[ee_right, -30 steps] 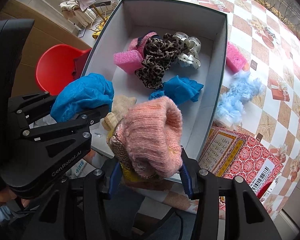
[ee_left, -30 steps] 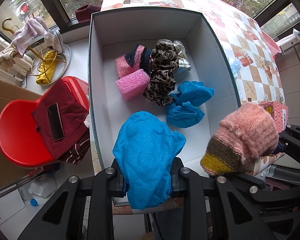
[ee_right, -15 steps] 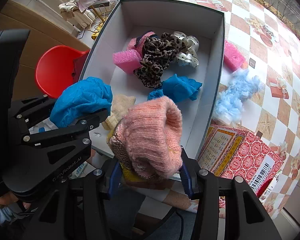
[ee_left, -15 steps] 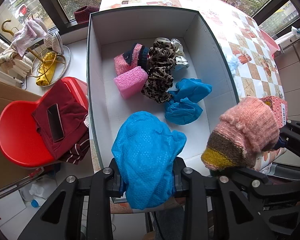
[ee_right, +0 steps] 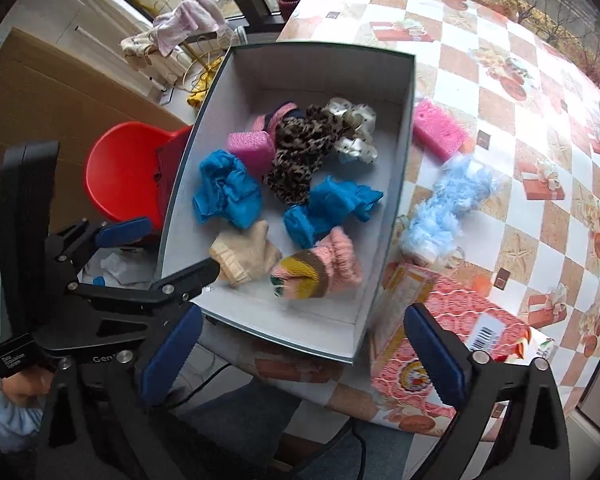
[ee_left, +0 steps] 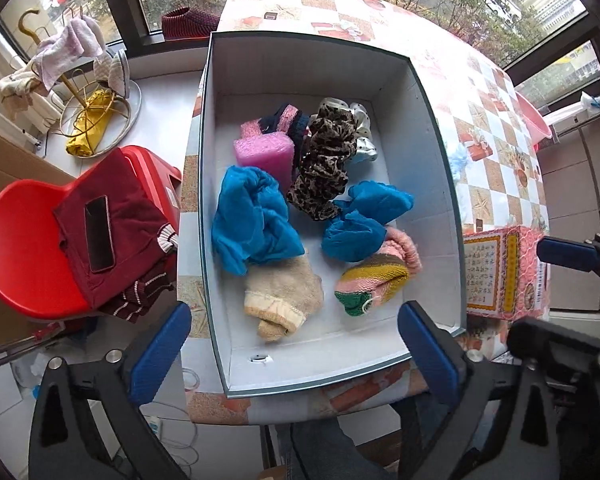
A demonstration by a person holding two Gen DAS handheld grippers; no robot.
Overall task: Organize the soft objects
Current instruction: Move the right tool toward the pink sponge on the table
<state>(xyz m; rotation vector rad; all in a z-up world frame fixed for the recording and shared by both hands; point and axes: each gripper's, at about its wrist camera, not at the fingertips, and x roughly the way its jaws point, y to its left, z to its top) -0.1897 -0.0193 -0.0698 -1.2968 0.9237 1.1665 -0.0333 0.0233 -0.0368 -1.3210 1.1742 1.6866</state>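
Observation:
A white open box (ee_left: 432, 128) (ee_right: 400, 184) stands on the checkered table. Inside lie a blue mesh cloth (ee_left: 252, 220) (ee_right: 226, 194), a pink striped knit sock (ee_left: 376, 272) (ee_right: 320, 266), a beige sock (ee_left: 282, 296) (ee_right: 246, 254), a second blue cloth (ee_left: 364, 220), a leopard scrunchie (ee_left: 324, 164), a pink sponge (ee_left: 264, 152) and other soft items. My left gripper (ee_left: 292, 352) (ee_right: 156, 248) is open and empty above the box's near edge. My right gripper (ee_right: 300, 360) is open and empty, also above the near edge.
On the table right of the box lie a pink sponge (ee_right: 440, 128) and a light blue fluffy item (ee_right: 444, 208). A red patterned carton (ee_right: 448, 332) (ee_left: 500, 272) stands at the box's near right corner. A red chair (ee_left: 32, 248) with dark red clothes and a phone stands left.
Both grippers opened. The blue mesh cloth dropped from my left gripper and the pink knit sock from my right gripper; both now lie in the box.

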